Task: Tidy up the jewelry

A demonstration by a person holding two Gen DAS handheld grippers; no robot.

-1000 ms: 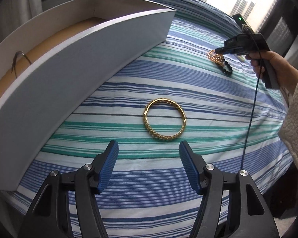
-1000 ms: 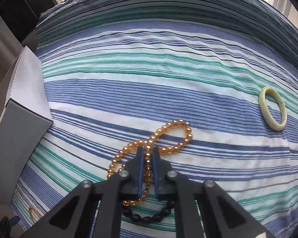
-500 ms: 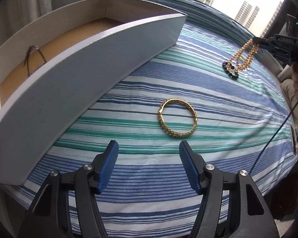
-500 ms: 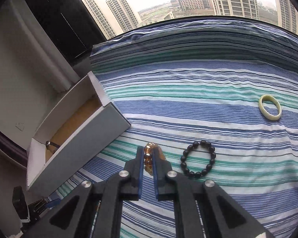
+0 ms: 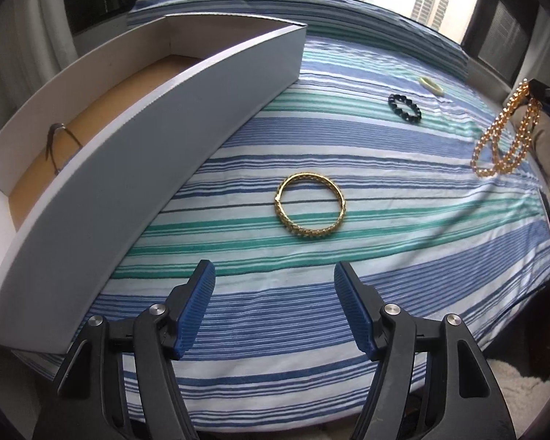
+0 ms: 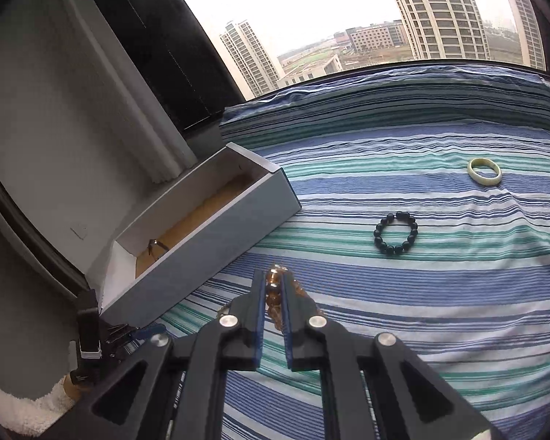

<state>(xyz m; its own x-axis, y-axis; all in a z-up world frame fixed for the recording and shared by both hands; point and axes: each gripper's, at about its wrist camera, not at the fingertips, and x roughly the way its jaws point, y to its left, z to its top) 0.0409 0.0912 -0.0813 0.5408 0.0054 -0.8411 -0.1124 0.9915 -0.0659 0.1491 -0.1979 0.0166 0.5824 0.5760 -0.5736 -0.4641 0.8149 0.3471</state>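
My right gripper [image 6: 274, 279] is shut on an amber bead strand [image 6: 274, 281], held in the air above the striped bedspread. In the left wrist view that strand [image 5: 504, 135] dangles from the right gripper's tip [image 5: 531, 90] at the far right. A gold chain bangle [image 5: 310, 208] lies flat on the cloth, just ahead of my left gripper [image 5: 274, 311], whose jaws are opening with nothing between them. A black bead bracelet [image 6: 396, 233] and a pale green bangle [image 6: 484, 171] lie farther out. The long white box [image 5: 157, 135] holds a thin dark piece [image 5: 57, 143].
The box stands along the bed's left side, its open top facing up. Beyond the bed's far edge is a window with tall buildings. In the right wrist view a fleecy sleeve [image 6: 22, 409] and the left gripper's black body [image 6: 90, 330] show at lower left.
The right gripper has lifted the amber strand off the cloth and swung away from the black bracelet, which stayed lying on the bed. The left gripper's jaws have spread a little wider.
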